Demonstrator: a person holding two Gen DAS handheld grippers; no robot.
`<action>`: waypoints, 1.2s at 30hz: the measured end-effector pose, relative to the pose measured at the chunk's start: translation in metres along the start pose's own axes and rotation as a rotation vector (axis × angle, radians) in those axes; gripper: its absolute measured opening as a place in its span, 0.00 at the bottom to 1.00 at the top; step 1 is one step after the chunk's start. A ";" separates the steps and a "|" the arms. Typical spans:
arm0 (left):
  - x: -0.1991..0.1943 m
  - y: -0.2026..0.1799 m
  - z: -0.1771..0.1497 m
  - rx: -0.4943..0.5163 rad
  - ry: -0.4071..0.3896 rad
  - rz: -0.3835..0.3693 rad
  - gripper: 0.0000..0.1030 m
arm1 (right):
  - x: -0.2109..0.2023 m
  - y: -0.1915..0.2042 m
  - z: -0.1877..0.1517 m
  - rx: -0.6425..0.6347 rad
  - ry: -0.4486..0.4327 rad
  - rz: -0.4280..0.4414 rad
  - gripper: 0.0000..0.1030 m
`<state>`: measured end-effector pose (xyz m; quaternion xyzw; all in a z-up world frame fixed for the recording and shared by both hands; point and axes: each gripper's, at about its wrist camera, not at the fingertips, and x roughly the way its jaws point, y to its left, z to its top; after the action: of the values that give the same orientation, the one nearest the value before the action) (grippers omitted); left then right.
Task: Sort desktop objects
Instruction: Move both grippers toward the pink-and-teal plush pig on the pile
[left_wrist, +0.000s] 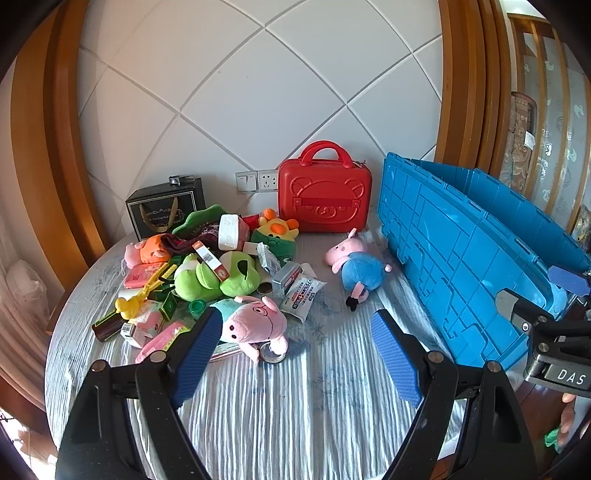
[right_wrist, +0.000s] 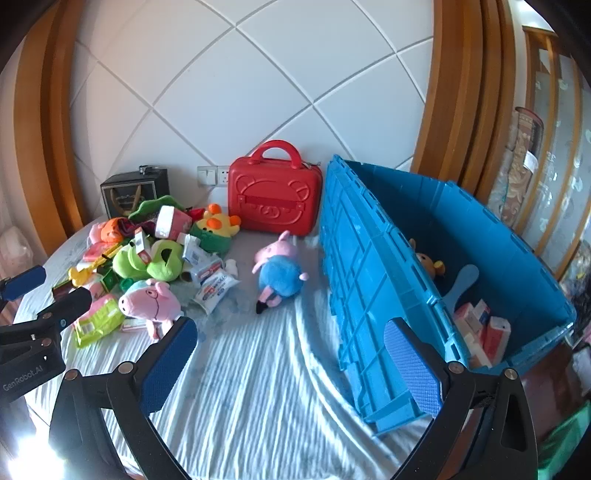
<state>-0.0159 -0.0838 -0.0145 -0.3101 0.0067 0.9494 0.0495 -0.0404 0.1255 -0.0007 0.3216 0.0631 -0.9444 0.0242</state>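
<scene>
With both the left tool and the right tool spread apart and empty above the desk, the step is selection: next, likely grasp the blue-bodied pig toy lying beside the blue crate.

A: The red case looks like glossy moulded plastic, and the blue crate ribbed plastic, more matt.

B: The pig toy is fuzzy plush; the tablecloth is crinkled cloth.
</scene>
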 end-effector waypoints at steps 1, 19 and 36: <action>0.001 0.002 -0.001 -0.001 0.003 -0.005 0.80 | 0.000 0.002 -0.001 0.003 0.003 -0.002 1.00; 0.074 0.071 -0.014 -0.164 0.144 0.149 0.80 | 0.078 0.024 0.003 -0.021 0.102 0.097 1.00; 0.157 0.192 -0.064 -0.311 0.380 0.475 0.80 | 0.251 0.077 0.020 -0.110 0.322 0.380 1.00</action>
<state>-0.1233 -0.2640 -0.1623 -0.4751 -0.0570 0.8492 -0.2232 -0.2447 0.0448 -0.1466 0.4721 0.0557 -0.8548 0.2082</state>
